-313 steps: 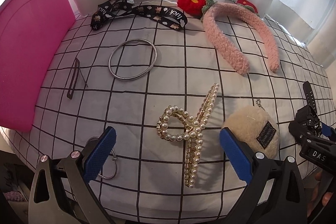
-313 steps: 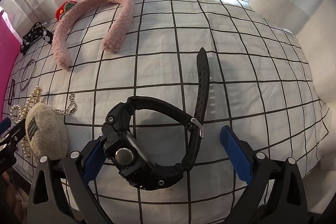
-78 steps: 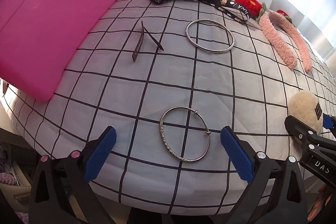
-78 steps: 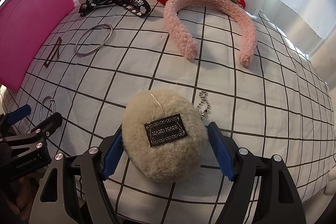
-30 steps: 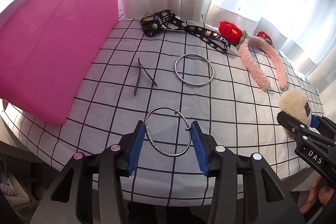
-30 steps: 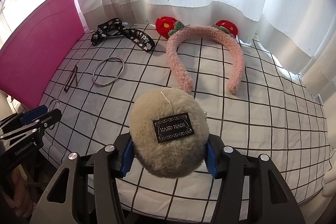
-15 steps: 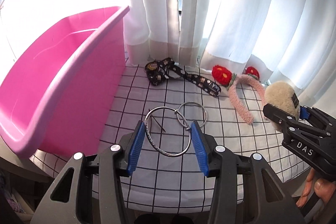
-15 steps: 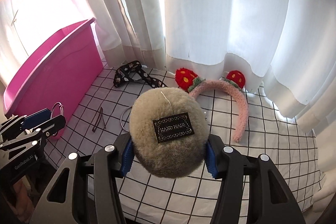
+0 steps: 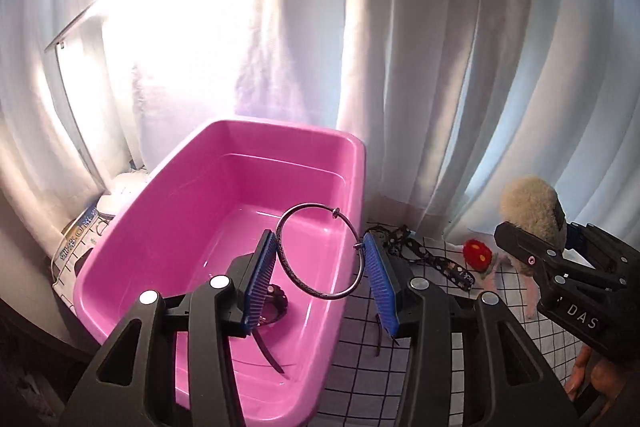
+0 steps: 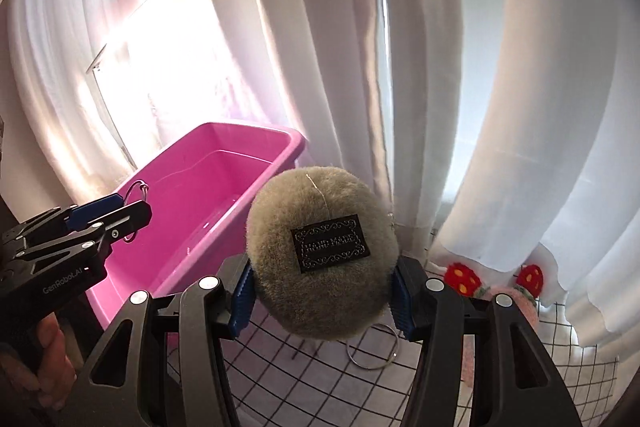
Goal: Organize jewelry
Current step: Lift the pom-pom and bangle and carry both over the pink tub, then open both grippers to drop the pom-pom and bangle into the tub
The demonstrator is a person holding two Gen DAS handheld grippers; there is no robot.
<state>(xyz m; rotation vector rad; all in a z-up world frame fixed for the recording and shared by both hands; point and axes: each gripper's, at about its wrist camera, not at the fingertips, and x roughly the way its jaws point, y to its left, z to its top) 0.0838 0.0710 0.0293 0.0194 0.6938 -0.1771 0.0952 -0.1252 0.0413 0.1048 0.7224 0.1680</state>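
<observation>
- Silver bangle point(image 9: 320, 255) sits clamped between the blue pads point(image 9: 380, 287) of the left claw point(image 9: 322, 279), held in the air over the pink tub point(image 9: 160, 227), centre of the left wrist frame.
- Pink tub holds a black watch point(image 9: 274, 303) on its floor (partly hidden behind the left pad); its strap trails toward the lower edge.
- Right claw point(image 10: 322, 297) grips a beige fluffy pouch point(image 10: 320, 255) with a black "HAND MADE" label, right of the tub.
- On the gridded cloth point(image 9: 360, 367), lower right: a black printed ribbon point(image 9: 424, 255), a plain silver ring point(image 10: 372, 347) and a pink headband with red flowers point(image 10: 520, 291).
</observation>
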